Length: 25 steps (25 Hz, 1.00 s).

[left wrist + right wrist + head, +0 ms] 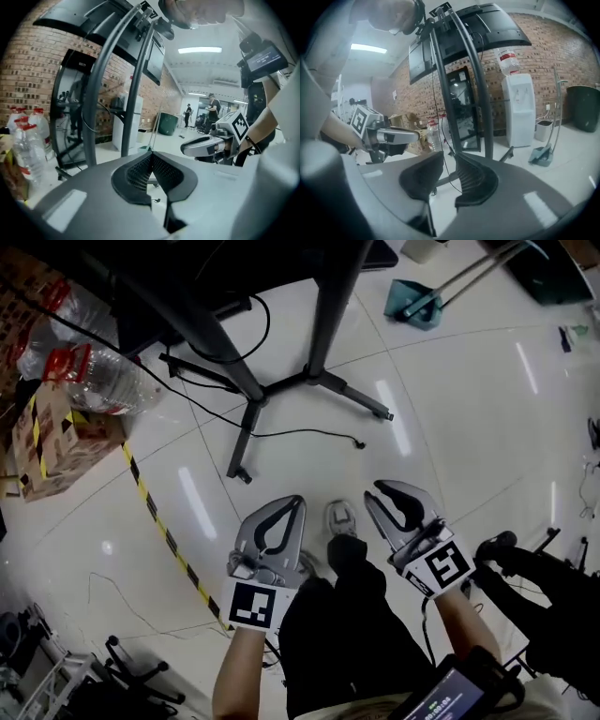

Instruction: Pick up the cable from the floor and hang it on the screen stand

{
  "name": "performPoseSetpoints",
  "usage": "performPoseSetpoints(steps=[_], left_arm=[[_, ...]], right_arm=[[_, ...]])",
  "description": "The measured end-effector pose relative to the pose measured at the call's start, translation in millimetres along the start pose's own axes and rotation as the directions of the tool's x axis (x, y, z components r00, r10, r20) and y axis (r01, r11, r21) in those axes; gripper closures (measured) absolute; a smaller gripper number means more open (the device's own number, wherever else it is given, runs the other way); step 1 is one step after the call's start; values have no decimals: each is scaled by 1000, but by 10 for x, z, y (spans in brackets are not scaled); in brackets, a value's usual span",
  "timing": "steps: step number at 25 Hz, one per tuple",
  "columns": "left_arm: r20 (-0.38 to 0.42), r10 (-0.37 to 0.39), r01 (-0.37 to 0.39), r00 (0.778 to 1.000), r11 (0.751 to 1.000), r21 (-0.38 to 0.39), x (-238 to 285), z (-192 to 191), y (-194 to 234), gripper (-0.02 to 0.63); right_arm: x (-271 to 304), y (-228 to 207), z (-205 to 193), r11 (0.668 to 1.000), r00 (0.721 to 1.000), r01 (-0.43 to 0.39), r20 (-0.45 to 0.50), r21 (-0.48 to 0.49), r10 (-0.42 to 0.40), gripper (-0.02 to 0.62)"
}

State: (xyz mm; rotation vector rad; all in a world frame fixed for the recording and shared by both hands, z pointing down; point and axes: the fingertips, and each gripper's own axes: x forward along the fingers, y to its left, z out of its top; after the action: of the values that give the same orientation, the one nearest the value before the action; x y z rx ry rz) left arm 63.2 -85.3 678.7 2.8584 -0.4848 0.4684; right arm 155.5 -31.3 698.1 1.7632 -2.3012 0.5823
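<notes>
A thin black cable [309, 433] lies on the white floor, running from the foot of the screen stand [323, 329] to a loose plug end on the right. The stand's black posts rise ahead of both grippers [136, 93] [483, 108], with the screen on top. My left gripper [298, 502] [151, 154] hangs low over the floor, short of the cable; it is shut, tips touching, nothing in it. To its right my right gripper [386, 491] [449, 157] is at the same height, open by a narrow gap and empty. The cable's plug lies ahead, between the two grippers.
Large water bottles [84, 371] and a cardboard box [56, 442] sit at the left. Yellow-black tape [159, 521] crosses the floor. A teal dustpan [412, 301] lies beyond the stand. My shoe [342, 519] is between the grippers. Black gear [553, 587] stands at the right.
</notes>
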Motion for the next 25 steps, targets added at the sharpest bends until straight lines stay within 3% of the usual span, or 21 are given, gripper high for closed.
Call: performPoseSetpoints(steps=[2,5,8,13,18,21,22,25], left_arm=[[-12,-51,51,999,999,0,427,-426,24,586],[-56,-118,117,991,993,-28,1002,-1024,148,586],[-90,-186,187,978,982,4,1444,-1461,213,586],[-166,-233,235,958,972,-9,1813,-2179,280,586],[-205,-225,215,953,974,-67,1896,-2556,347,586],[-211,-224,215,951,974,-66,1894,-2701,342,586],[-214,-225,216,950,974,-68,1894,-2741,335,586],[-226,-236,222,945,971,-86,1882,-2763,291,586]], right_arm=[[195,-255,-504,999,999,23,-43,-25,-24,464],[497,-745,-1341,996,987,80,-138,-39,-85,456],[810,-1209,-2145,995,970,84,-224,-53,-93,428],[1259,-1790,-3396,994,901,18,-429,-106,-62,347],[1530,-2041,-4222,980,778,-40,-622,-195,-92,347],[1686,-2145,-4465,956,694,-80,-704,-283,-151,427],[1722,-2169,-4550,948,656,-97,-735,-303,-168,431],[1703,-2167,-4928,937,495,-183,-852,-297,-173,430]])
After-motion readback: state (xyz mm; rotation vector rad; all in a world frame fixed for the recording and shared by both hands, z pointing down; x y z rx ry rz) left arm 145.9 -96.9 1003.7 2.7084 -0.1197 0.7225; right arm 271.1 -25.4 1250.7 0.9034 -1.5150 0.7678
